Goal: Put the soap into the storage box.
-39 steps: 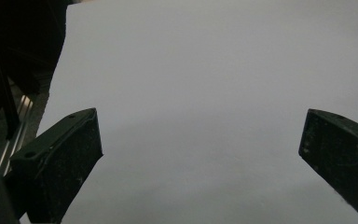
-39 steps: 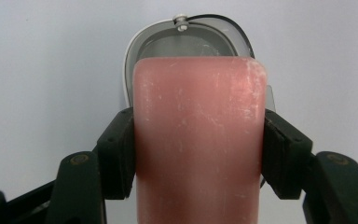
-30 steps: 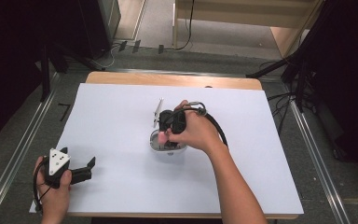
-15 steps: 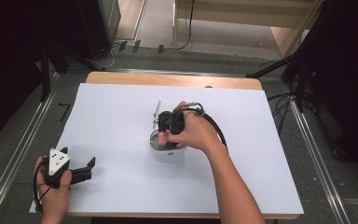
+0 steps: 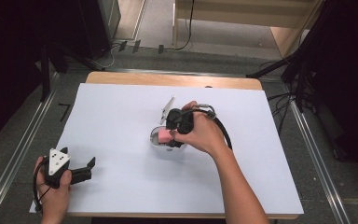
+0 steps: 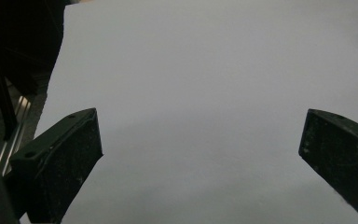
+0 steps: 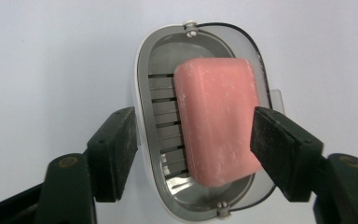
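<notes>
A pink soap bar lies tilted in an oval white soap dish with a grey slatted insert, near the middle of the white sheet. In the high view the soap shows pink in the dish under the person's right hand. My right gripper points down over the dish, and its jaws have just been opening. The soap sits between them, with a gap on the left side. My left gripper rests at the front left, jaws wide open over bare sheet.
The dish's clear lid lies folded open beside it. A white sheet covers the wooden table. Metal rails run along both sides, and a black cable loops behind the right hand.
</notes>
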